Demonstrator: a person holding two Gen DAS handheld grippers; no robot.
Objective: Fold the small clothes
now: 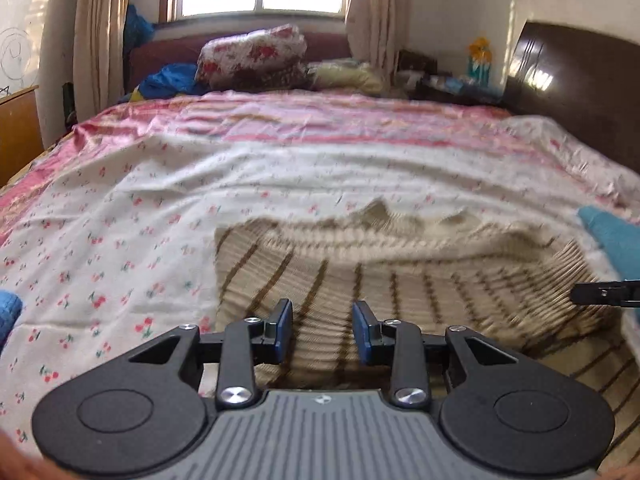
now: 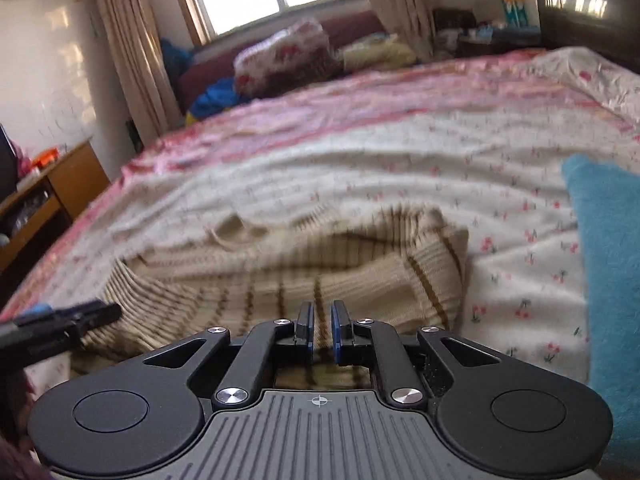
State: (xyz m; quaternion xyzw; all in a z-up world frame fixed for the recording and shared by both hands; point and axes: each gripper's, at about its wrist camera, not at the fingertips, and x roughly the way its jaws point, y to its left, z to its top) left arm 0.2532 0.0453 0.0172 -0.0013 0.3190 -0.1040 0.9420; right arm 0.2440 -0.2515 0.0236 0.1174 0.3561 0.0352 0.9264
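- The cream ribbed knit sweater with thin brown stripes (image 1: 400,280) lies on the bed's white cherry-print sheet (image 1: 120,240), straight ahead at 12 o'clock from both grippers — already doubled over itself, judging by the thick rolled edge on its far side.
- How it will likely handle: soft and limp, light enough for one pinch to lift, yet bulky. The ribbing looks stretchy, so a hard pull would probably distort it rather than shift it. The knit should grip the pads well; slipping seems unlikely.
- Where to take hold, as I judge it: at a corner or along a folded edge, catching all layers at once — a pinch in the middle of the panel would only raise a peak.
- Its look: chunky vertical ribs, narrow brown lines across them, a rumpled edge at the far side and a rounded fold at 2 o'clock in the right wrist view.
- The left gripper (image 1: 322,330) hangs over the near part of the knit with its jaws spread apart and nothing pressed between them.
- The right gripper (image 2: 322,330) has its jaws nearly pressed together, a slim gap showing; cloth lies below, but I cannot tell whether any is pinched.
- A turquoise fuzzy cloth (image 2: 608,260) lies at 3 o'clock, apart from the sweater.
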